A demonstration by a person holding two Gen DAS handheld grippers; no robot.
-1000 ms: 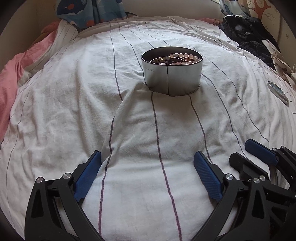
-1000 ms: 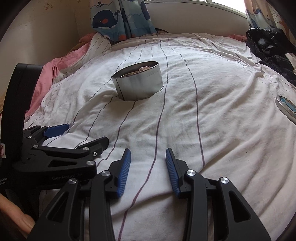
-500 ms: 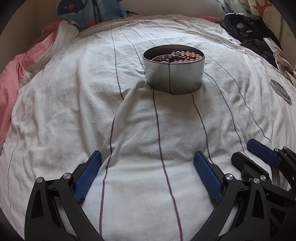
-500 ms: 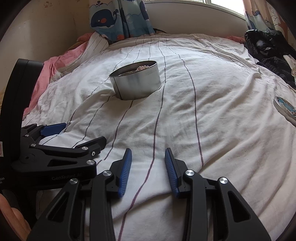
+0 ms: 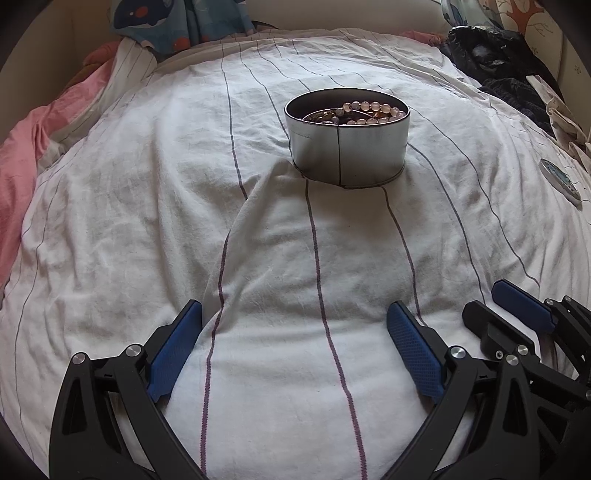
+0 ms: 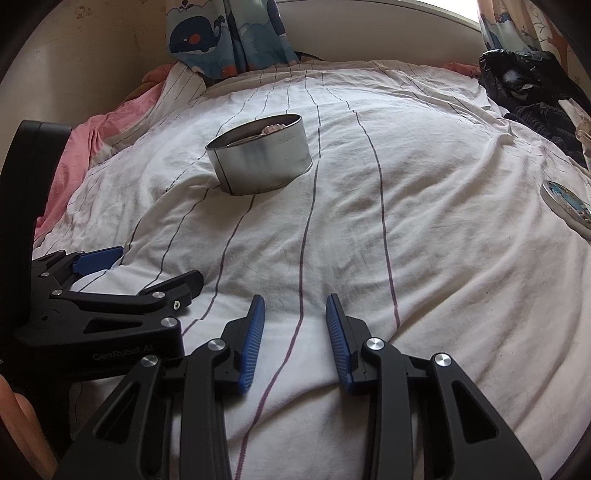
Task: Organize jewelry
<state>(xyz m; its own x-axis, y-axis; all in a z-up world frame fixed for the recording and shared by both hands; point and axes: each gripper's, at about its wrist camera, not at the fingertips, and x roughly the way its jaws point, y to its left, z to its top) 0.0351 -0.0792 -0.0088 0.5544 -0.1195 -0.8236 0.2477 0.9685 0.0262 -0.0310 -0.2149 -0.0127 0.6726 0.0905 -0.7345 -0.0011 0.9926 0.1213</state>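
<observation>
A round silver tin (image 5: 347,147) stands on the white striped bed cover (image 5: 147,206), well ahead of both grippers. Pale pink beads (image 5: 369,109) and darker jewelry lie inside it. In the right wrist view the tin (image 6: 262,162) sits up and to the left. My left gripper (image 5: 295,308) rests low over the cover, open wide with only cloth between its blue pads. My right gripper (image 6: 295,299) lies just to its right. Its jaws are closing, with a narrower gap and nothing between them. Each gripper shows in the other's view: the right gripper (image 5: 517,299), the left gripper (image 6: 147,266).
A round lid with a blue picture (image 5: 559,179) lies on the cover at the far right, also the lid (image 6: 567,205). Dark clothes (image 5: 495,55) are piled at the back right. A pink blanket (image 5: 22,147) runs along the left edge. Whale curtains (image 6: 221,33) hang behind.
The right gripper's jaws have drawn slightly closer together. Both hands have stayed in place, and the tin has not moved on the bed.
</observation>
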